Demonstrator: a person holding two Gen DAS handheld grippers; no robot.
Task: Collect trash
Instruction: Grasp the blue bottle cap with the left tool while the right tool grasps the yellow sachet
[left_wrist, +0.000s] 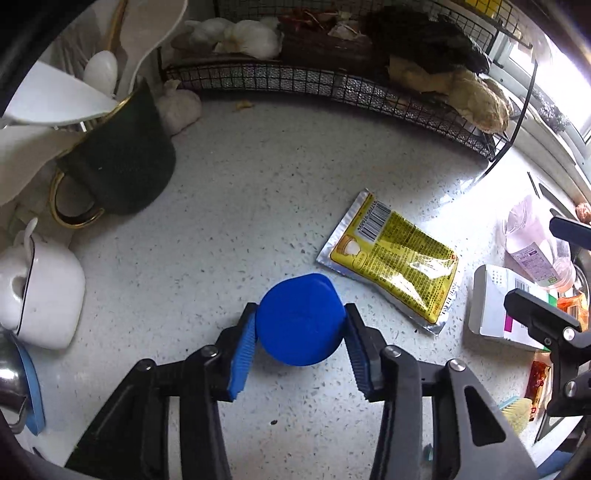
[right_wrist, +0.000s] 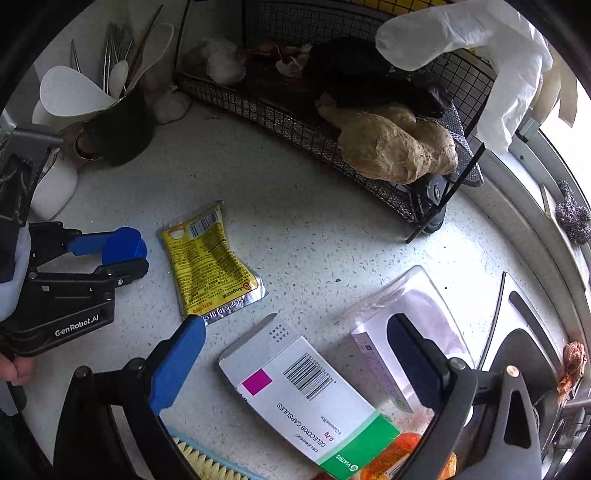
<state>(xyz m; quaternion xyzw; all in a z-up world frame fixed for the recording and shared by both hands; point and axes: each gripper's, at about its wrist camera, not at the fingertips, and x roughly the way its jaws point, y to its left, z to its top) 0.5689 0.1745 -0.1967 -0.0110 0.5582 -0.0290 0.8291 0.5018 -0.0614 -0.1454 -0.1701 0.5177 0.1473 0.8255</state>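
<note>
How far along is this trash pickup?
Nothing looks collected yet. In hand: the left gripper is closed on a blue cap. The right gripper is open over a medicine box. Left: the box, a yellow sachet and a clear plastic bottle.

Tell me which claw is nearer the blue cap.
Left. The left claw has the blue cap between its pads; the right claw stands open over the white box, beyond the yellow sachet.

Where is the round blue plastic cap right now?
The round blue plastic cap sits on the speckled countertop, clamped in the left gripper, left of the yellow foil sachet.
</note>
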